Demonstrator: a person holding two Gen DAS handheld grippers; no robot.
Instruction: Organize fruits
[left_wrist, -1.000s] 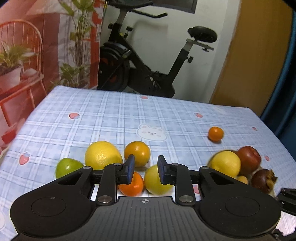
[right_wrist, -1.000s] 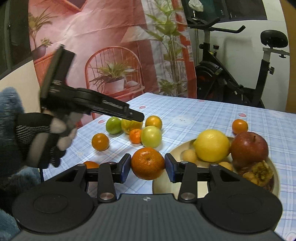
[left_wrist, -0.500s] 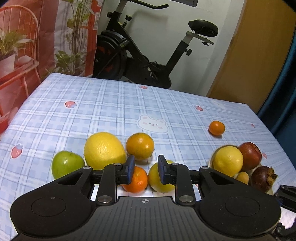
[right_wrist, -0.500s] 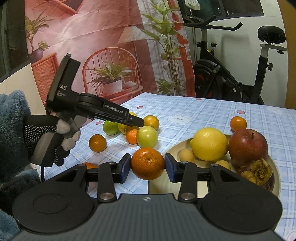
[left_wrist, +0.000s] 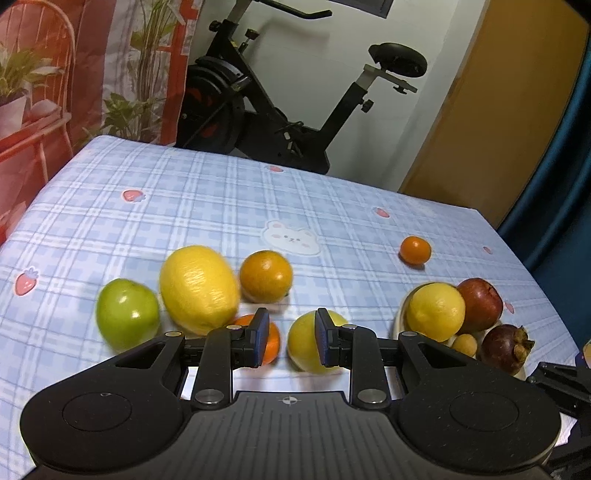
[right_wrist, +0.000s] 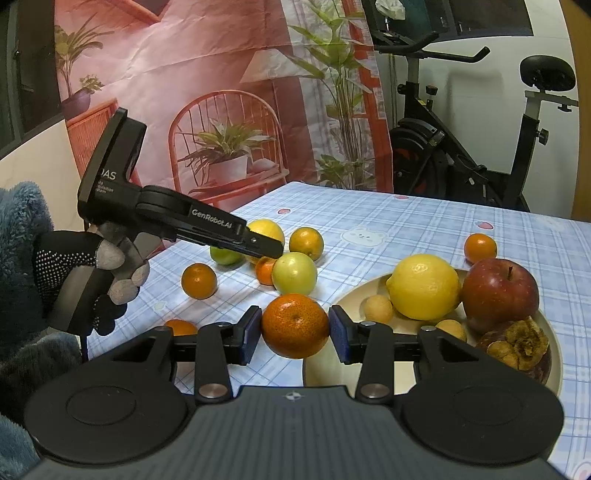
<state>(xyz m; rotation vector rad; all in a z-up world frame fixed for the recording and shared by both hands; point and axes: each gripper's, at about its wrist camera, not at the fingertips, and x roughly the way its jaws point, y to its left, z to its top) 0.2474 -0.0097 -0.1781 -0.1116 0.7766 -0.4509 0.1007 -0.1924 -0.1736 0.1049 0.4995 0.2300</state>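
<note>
My right gripper is shut on an orange mandarin, held just left of the beige plate. The plate holds a lemon, a red apple, a mangosteen and small apricot-like fruits. My left gripper is open and empty, hovering over loose fruit: a yellow-green apple, a small orange, a large lemon, a green apple and an orange. It also shows in the right wrist view.
A lone small orange lies far right on the blue checked tablecloth. Two more oranges lie near the table's left edge. An exercise bike and a printed backdrop stand behind the table.
My left gripper has moved forward and lower toward the loose fruit, still open. My right gripper has shifted slightly with the mandarin still held.
</note>
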